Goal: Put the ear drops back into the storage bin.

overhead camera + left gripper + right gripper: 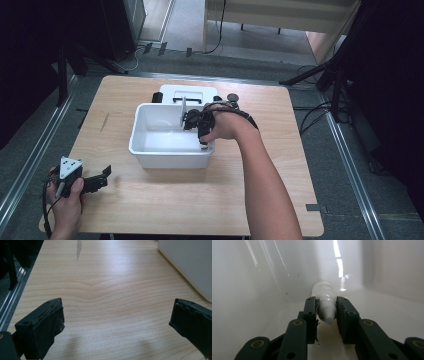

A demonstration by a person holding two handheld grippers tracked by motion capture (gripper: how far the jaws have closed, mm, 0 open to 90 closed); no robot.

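Small white plastic dropper bottle [325,296] w/ a pale tapered cap is lying down inside the white rectangular plastic bin [150,152], cap end pointing back btwn the jaws of the right gripper [326,311], which is clamping its neck, prob. for a firm grip on the narrowest part. Left gripper [116,325] is idling w/ jaws wide apart over the light wooden table [105,290], bin wall ahead to its right.

Plain wooden table [150,210] with a grey streak [104,122] near its left edge. A flat white lid-looking thing [192,92] sits toward the table's far edge, with a small black block [157,96] touching its left side. Metal floor rails [30,155] run along the table's left, and black stand legs [320,75] are off its far right corner.
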